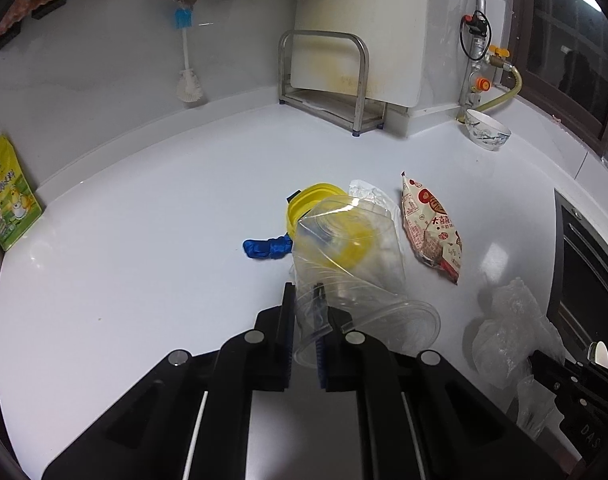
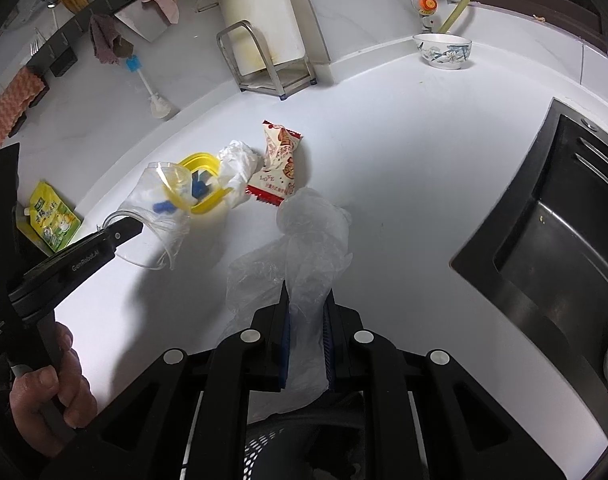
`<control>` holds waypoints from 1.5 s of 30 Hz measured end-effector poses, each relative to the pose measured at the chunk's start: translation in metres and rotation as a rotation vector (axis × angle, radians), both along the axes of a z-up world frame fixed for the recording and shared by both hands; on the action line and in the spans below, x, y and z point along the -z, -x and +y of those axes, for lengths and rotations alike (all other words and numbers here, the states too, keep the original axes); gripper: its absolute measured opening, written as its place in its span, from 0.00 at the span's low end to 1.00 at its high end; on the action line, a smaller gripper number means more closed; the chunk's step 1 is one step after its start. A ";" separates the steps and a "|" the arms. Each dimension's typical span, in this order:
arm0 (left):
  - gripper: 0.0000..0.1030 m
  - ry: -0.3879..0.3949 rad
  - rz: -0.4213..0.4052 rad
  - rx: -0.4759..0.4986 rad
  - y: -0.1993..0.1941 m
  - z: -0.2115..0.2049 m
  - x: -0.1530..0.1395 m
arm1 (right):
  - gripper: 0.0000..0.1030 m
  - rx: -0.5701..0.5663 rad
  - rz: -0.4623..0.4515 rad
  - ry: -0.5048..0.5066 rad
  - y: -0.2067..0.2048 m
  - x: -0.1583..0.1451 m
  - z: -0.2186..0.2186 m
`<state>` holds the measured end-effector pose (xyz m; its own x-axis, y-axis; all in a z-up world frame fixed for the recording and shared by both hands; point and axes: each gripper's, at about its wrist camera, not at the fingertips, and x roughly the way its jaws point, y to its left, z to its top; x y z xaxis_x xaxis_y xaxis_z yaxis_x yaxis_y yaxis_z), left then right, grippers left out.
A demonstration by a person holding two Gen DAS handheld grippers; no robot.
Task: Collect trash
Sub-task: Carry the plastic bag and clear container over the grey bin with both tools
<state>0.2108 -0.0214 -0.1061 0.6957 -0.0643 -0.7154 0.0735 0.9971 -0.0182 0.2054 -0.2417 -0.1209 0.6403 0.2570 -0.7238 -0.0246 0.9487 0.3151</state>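
My left gripper (image 1: pixel 305 296) is shut on the rim of a clear plastic cup (image 1: pixel 352 264), one finger inside the cup and one outside, and the cup hangs tilted above the white counter (image 1: pixel 143 240). In the right wrist view the same cup (image 2: pixel 151 200) juts from the left gripper (image 2: pixel 137 226). My right gripper (image 2: pixel 307 292) is shut on a crumpled clear plastic bag (image 2: pixel 308 236), which stands up from between its pads. On the counter lie a yellow lid (image 1: pixel 308 200), a blue crumpled piece (image 1: pixel 263 249), a white crumpled bag (image 2: pixel 237 164) and a red-and-cream snack wrapper (image 1: pixel 432 232).
A patterned bowl (image 1: pixel 488 132) sits at the back right by the gas pipe. A metal rack (image 1: pixel 324 80) holds a cutting board at the back. A green pouch (image 1: pixel 9 196) leans at the left wall. The dark sink (image 2: pixel 564 220) lies to the right.
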 end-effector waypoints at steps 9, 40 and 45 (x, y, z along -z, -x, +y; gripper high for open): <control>0.09 -0.047 0.004 -0.017 0.045 0.010 -0.013 | 0.13 -0.015 -0.008 0.013 0.035 -0.018 0.002; 0.09 -0.044 0.082 0.008 0.207 -0.043 -0.023 | 0.13 -0.146 0.069 0.057 0.187 -0.017 -0.033; 0.09 -0.053 0.112 0.025 0.222 -0.052 -0.013 | 0.13 -0.162 0.089 0.056 0.196 -0.007 -0.035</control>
